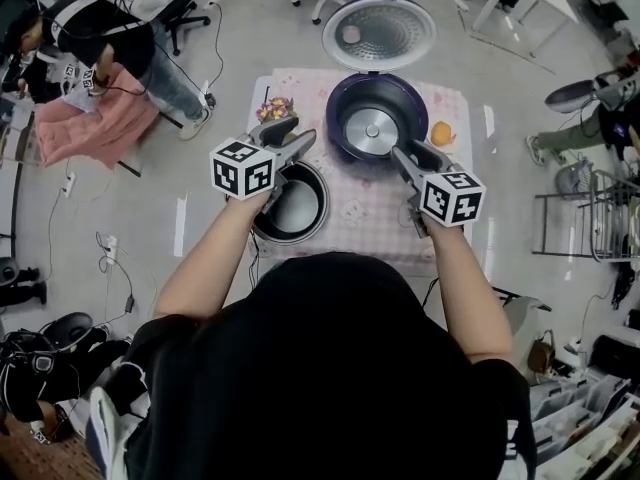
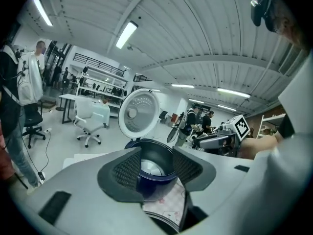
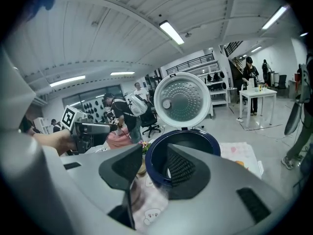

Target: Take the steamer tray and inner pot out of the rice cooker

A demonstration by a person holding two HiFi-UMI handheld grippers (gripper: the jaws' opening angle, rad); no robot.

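The dark blue rice cooker [image 1: 370, 118] stands on the table with its round lid [image 1: 378, 33] tipped back, and its silver heating plate shows inside. The dark inner pot [image 1: 295, 206] sits on the cloth in front and to the left of the cooker. My left gripper [image 1: 295, 140] hovers above the pot's far rim, open and empty. To the cooker's right my right gripper [image 1: 405, 154] is open with nothing between its fingers. The left gripper view looks past the left gripper [image 2: 155, 163] at the cooker [image 2: 151, 166]. In the right gripper view the right gripper [image 3: 154, 168] frames the cooker [image 3: 183, 148]. I see no steamer tray.
A pink patterned cloth [image 1: 365, 213] covers the small table. A small bunch of flowers [image 1: 275, 108] stands at the cooker's left and an orange object [image 1: 442, 133] at its right. People and office chairs [image 1: 110, 28] are around the room, and a metal rack [image 1: 590, 218] stands at the right.
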